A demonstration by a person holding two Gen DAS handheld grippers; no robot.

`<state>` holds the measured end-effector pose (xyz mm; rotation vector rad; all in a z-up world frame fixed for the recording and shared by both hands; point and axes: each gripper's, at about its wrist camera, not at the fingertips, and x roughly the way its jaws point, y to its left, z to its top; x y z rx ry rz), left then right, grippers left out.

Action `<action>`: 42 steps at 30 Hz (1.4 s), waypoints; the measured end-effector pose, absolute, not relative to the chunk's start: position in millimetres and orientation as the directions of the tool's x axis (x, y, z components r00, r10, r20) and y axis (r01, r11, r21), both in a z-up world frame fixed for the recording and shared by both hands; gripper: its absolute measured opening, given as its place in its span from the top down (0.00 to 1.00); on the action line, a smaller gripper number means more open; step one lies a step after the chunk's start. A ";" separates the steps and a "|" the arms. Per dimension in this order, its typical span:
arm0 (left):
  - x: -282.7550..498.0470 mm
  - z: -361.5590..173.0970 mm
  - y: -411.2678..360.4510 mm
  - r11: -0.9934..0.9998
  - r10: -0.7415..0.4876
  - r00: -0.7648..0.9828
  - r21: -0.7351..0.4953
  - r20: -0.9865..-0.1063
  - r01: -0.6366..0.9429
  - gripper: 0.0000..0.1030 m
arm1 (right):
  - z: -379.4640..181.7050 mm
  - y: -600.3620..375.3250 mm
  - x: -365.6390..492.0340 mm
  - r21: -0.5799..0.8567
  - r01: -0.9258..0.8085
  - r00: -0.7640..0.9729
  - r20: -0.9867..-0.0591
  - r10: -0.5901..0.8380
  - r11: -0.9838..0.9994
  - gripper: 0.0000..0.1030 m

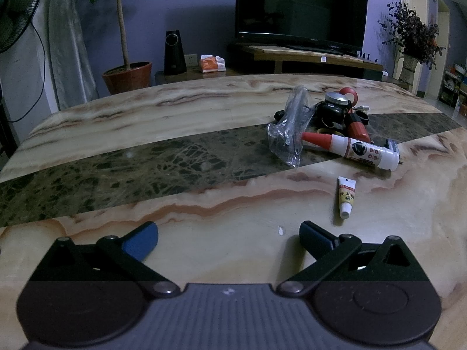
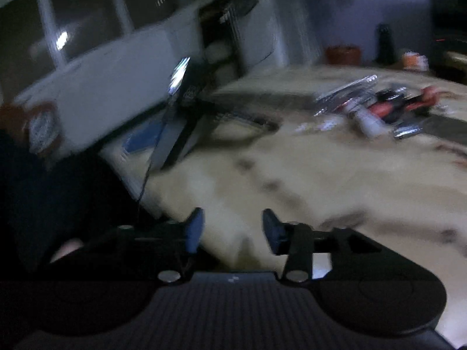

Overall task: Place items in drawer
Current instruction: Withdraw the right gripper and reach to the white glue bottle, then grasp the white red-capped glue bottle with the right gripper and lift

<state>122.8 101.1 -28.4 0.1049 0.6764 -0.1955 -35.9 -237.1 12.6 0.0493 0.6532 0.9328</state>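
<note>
On the marble table [image 1: 146,122] lies a pile of small items: a clear plastic bag [image 1: 290,125], a white glue bottle with a red nozzle [image 1: 356,148], a black round-lidded thing [image 1: 334,106], and red pieces. A small yellow-and-white tube [image 1: 346,197] lies apart, nearer to me. My left gripper [image 1: 229,237] hovers low over the near table edge, open wide and empty, left of the tube. The right wrist view is blurred: my right gripper [image 2: 232,229] is open and empty above the table's near corner, with the same pile [image 2: 376,105] far ahead to the right. No drawer is visible.
Beyond the table stand a TV [image 1: 300,5] on a low stand, a potted tree [image 1: 128,75], a black speaker [image 1: 174,54] and a tissue pack [image 1: 212,64]. In the right wrist view a white unit [image 2: 111,81] and the other gripper [image 2: 175,122] sit left.
</note>
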 end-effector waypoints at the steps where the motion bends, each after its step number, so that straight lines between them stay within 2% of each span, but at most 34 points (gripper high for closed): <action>1: 122.9 -28.4 101.1 0.976 -0.145 0.762 0.033 -0.630 0.213 0.00 | 15.0 -238.0 -32.5 0.297 -0.715 0.446 -0.503 0.740 0.633 0.47; 7: 122.9 -28.4 101.1 0.976 -0.145 0.762 0.033 -0.630 0.213 0.00 | 17.5 -241.4 -2.6 0.220 -0.629 0.576 -0.514 0.636 0.746 0.45; 10: 122.9 -28.4 101.1 0.976 -0.145 0.762 0.033 -0.631 0.213 0.00 | 16.7 -238.2 12.7 0.158 -0.592 0.631 -0.520 0.576 0.791 0.35; 18: 122.9 -28.4 101.1 0.976 -0.145 0.762 0.033 -0.630 0.213 0.00 | 14.0 -207.6 56.6 0.045 -0.570 0.685 -0.525 0.505 0.820 0.36; 23: 122.9 -28.4 101.1 0.976 -0.145 0.762 0.033 -0.631 0.213 0.00 | 10.2 -194.9 76.8 0.005 -0.573 0.711 -0.494 0.501 0.819 0.36; 29: 122.9 -28.4 101.1 0.976 -0.145 0.762 0.033 -0.631 0.214 0.00 | -6.0 -205.9 106.1 0.143 -0.490 0.736 -0.460 0.496 0.860 0.36; 37: 122.9 -28.4 101.1 0.976 -0.145 0.762 0.033 -0.630 0.213 0.00 | -13.0 -196.5 124.9 0.133 -0.497 0.744 -0.445 0.499 0.858 0.35; 42: 122.9 -28.4 101.1 0.976 -0.146 0.762 0.033 -0.630 0.214 0.00 | -18.4 -178.7 140.9 0.071 -0.521 0.722 -0.495 0.484 0.850 0.35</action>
